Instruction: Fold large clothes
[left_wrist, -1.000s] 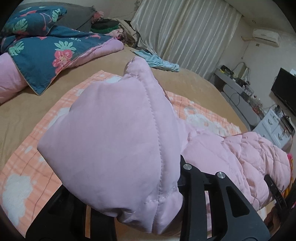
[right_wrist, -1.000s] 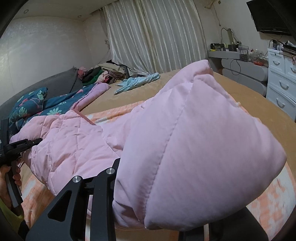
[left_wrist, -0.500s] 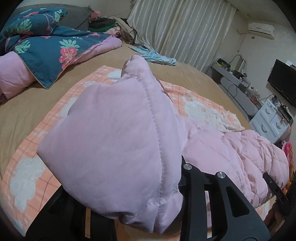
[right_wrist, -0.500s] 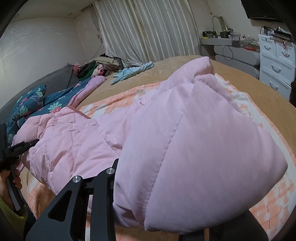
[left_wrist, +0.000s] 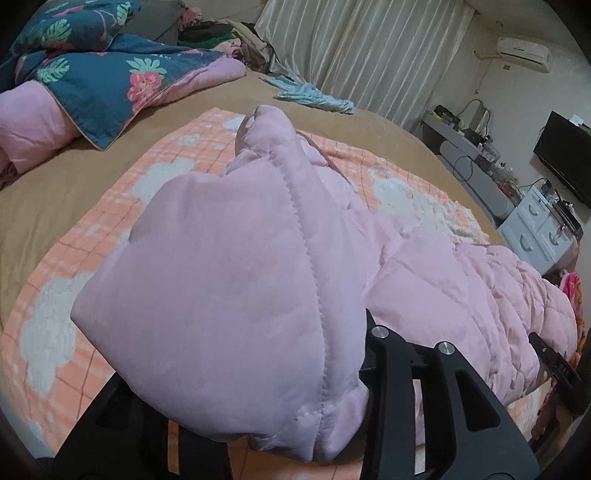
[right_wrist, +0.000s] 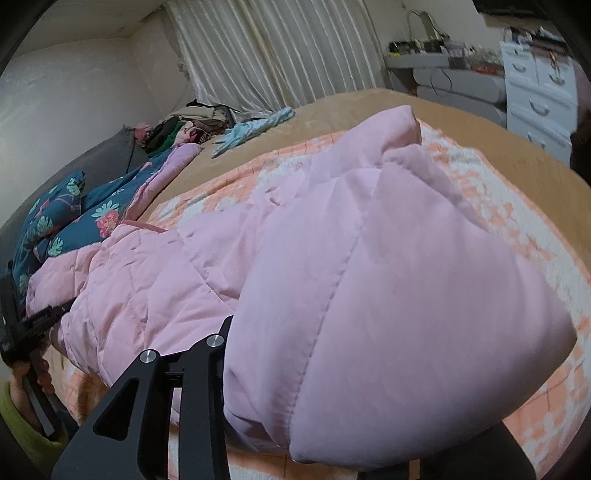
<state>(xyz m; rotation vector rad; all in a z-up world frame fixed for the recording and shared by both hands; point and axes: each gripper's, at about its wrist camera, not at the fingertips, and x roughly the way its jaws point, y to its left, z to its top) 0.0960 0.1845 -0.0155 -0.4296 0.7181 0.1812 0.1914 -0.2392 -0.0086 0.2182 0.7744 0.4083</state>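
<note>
A large pink padded jacket (left_wrist: 229, 280) lies across the orange checked blanket (left_wrist: 74, 266) on the bed. A thick fold of it fills the space between the fingers of my left gripper (left_wrist: 251, 387) and hides their tips. The left jaws are opening with the fabric still between them. In the right wrist view another puffy fold of the jacket (right_wrist: 388, 277) sits in my right gripper (right_wrist: 351, 398), whose jaws are also opening around it. The quilted body of the jacket (right_wrist: 140, 280) stretches between the two grippers. A hand (right_wrist: 33, 373) holds the left gripper's handle.
A tan cover (left_wrist: 55, 192) spreads over the bed. A blue floral quilt (left_wrist: 96, 74) and a clothes pile (right_wrist: 188, 125) lie at the head end, a light blue garment (left_wrist: 314, 96) beyond the blanket. White drawers (left_wrist: 535, 229), a TV (left_wrist: 565, 155) and curtains (right_wrist: 280, 51) line the walls.
Both grippers have carried their jacket folds forward and a little lower toward the blanket. The right gripper has rolled slightly. The folds look a little looser between the fingers.
</note>
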